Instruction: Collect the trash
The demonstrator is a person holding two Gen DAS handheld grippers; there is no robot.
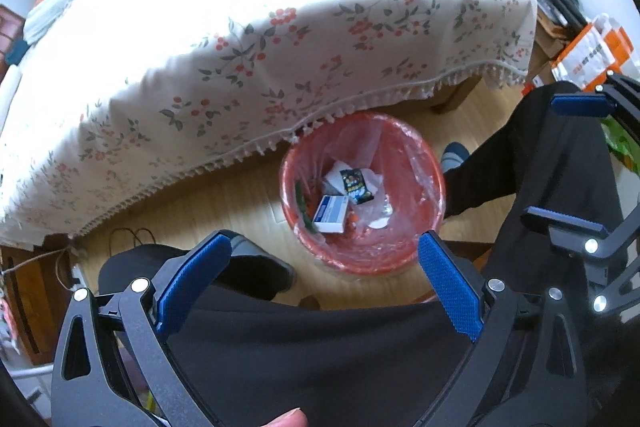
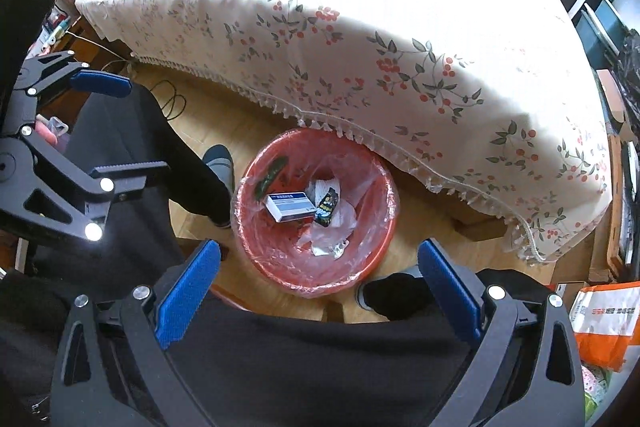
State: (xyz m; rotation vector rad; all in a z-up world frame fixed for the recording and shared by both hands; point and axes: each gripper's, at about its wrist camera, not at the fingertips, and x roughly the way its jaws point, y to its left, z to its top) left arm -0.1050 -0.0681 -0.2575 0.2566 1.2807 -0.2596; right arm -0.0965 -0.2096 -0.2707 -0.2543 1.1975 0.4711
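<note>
Wooden floor (image 1: 248, 199), red bin (image 1: 400, 251) holding blue-white box (image 1: 330, 214), lettering unreadable

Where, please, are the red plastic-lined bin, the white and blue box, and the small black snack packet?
red plastic-lined bin (image 2: 256, 251), right wrist view, inner wall.
white and blue box (image 2: 289, 205), right wrist view, top face.
small black snack packet (image 1: 355, 183), left wrist view, printed front.

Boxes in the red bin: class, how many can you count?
1. A white-and-blue box lies in the lined red bin, beside a black snack packet. Crumpled paper and plastic may hide others.
</note>
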